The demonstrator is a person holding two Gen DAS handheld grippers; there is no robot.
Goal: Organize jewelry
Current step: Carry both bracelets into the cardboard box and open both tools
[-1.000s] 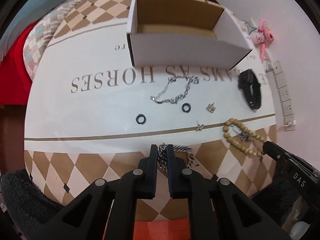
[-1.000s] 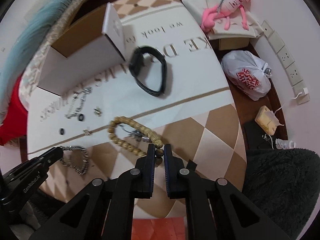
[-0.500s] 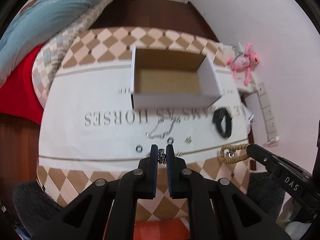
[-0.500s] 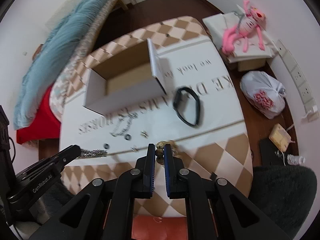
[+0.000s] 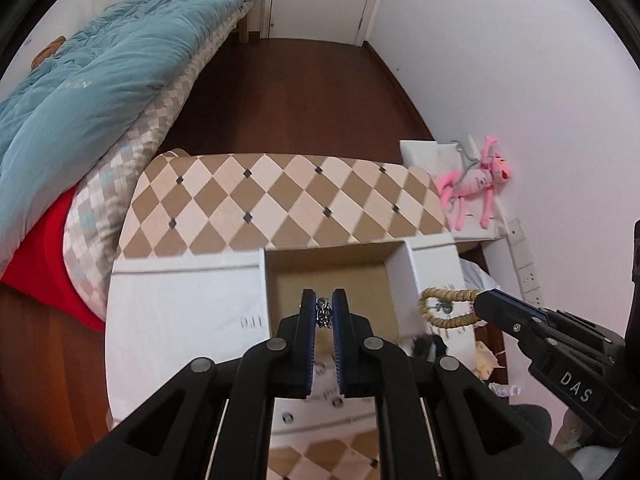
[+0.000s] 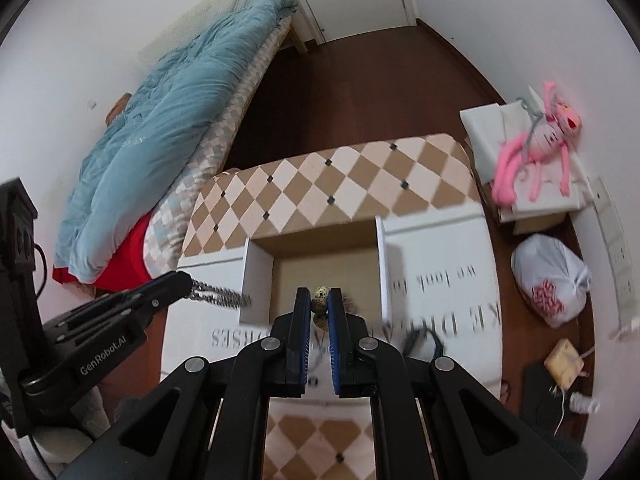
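Two lifted bracelets (image 5: 323, 312), one box (image 5: 432, 276)

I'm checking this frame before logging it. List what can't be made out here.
- Small jewelry left on the table: left wrist view, hidden behind the left gripper and blurred.
- Black band: right wrist view, motion-blurred.
- Box floor: both views, partly covered by the chain bracelet, bead bracelet and right gripper.

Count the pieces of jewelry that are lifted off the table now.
2. A metal chain is in the left hand-held gripper, and a bead bracelet is in the right hand-held gripper. Both hang near the box. Other pieces below are blurred.
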